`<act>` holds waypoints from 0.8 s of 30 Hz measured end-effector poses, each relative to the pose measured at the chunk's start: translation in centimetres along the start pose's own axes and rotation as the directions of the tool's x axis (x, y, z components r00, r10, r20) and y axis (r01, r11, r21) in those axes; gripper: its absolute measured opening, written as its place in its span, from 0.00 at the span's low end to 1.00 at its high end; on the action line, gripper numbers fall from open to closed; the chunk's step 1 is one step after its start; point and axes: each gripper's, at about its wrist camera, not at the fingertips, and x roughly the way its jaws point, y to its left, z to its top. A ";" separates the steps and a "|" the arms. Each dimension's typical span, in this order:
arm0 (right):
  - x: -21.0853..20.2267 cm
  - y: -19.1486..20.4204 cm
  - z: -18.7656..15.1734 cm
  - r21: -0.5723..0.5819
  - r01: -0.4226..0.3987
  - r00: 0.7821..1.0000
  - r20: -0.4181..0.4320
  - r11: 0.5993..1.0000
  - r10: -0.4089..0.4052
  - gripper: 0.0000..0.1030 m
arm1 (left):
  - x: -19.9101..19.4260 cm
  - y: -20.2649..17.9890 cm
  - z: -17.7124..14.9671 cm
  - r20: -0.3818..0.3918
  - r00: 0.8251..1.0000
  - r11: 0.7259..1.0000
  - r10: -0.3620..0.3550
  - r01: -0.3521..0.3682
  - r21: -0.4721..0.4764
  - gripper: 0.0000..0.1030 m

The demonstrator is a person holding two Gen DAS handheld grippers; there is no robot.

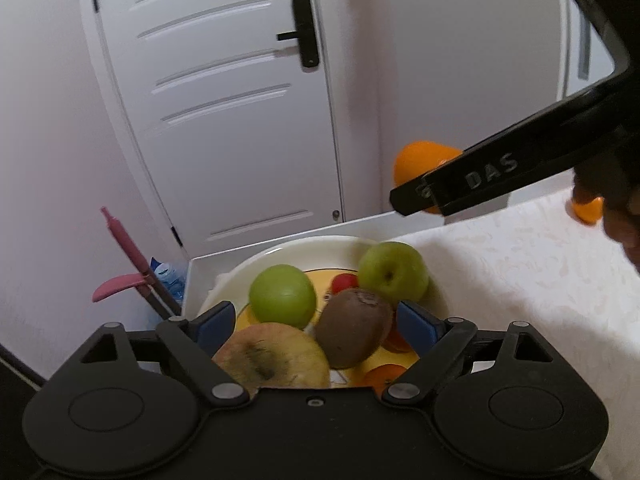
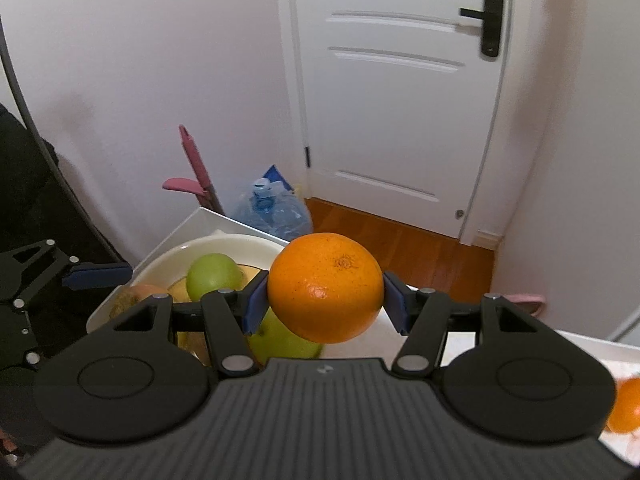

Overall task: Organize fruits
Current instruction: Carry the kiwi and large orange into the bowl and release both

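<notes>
My right jaws (image 2: pixel 325 306) pinch an orange (image 2: pixel 325 287) from both sides, blue pads flat against its flanks, so it rides clear of the worktop with its navel turned up toward the camera. I judge I carry it this way to lower it into the bowl without rolling it. In the left wrist view that same orange (image 1: pixel 424 164) hangs in the air to the far right of the bowl, half hidden behind the black finger of the right tool.

My left jaws (image 1: pixel 316 322) stand spread and empty over the near side of the bowl (image 1: pixel 248 264); nothing is pressed between the pads. That reads to me as a fruit let go there.

The bowl is cream with a yellow inside and sits at the far left corner of the worktop (image 1: pixel 500 280). In it lie two green apples (image 1: pixel 283 295), a brown kiwi (image 1: pixel 354 328), a blotched yellowish apple (image 1: pixel 274 358) nearest me, something small and red (image 1: pixel 345 282) at the middle, and orange pieces at the near right. A second orange (image 2: pixel 626 404) waits on the worktop, well off to the right.
</notes>
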 end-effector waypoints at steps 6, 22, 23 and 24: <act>2.9 1.1 1.4 -0.019 -0.051 0.999 -0.016 0.999 0.051 0.72 | -0.8 1.2 0.2 0.013 1.000 0.999 0.006 -0.005 -0.048 0.88; 6.7 0.7 1.5 0.022 -0.154 0.988 -0.002 0.988 0.154 0.95 | -0.9 3.1 -0.2 0.017 1.000 0.995 0.006 -0.004 -0.095 0.88; 6.2 0.6 1.5 0.032 -0.145 0.989 0.015 0.989 0.144 1.00 | -0.9 3.1 -0.2 0.016 1.000 0.996 0.007 -0.005 -0.093 0.88; 5.8 0.5 1.5 0.042 -0.136 0.990 0.030 0.990 0.135 1.00 | -0.9 3.0 -0.2 0.015 1.000 0.996 0.008 -0.006 -0.091 0.88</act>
